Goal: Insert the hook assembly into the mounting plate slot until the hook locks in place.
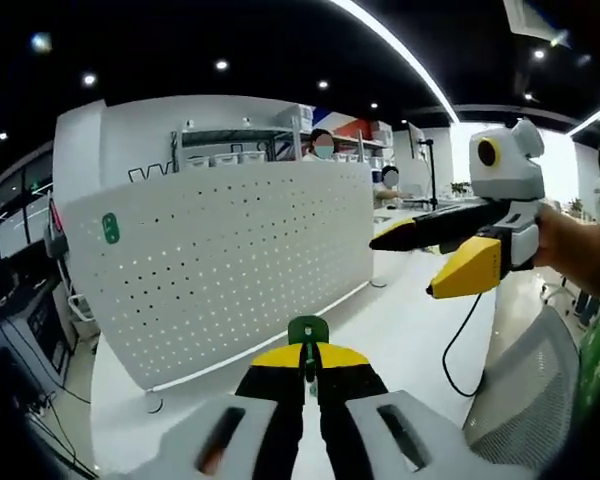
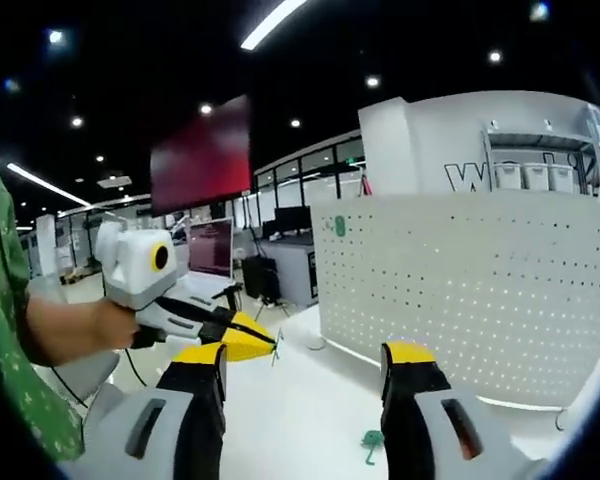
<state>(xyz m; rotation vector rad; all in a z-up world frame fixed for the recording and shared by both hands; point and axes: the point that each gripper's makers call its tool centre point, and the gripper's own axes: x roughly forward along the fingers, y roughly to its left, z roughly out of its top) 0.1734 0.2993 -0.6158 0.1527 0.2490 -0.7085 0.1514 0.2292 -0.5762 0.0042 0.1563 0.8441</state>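
Left gripper had its jaws pinched narrow on a green hook, held upright above the white tabletop, just in front of the pegboard. A second green hook sat near the pegboard's upper left corner. Right gripper had jaws spread wide, holding nothing, above the tabletop. Another small green hook lay on the tabletop between those jaws, near the pegboard's bottom edge.

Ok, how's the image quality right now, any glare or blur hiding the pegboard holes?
Left gripper view: pegboard bows from fisheye, holes sharp, ceiling strip light glares. Right gripper view: pegboard holes readable, red screen smeared.
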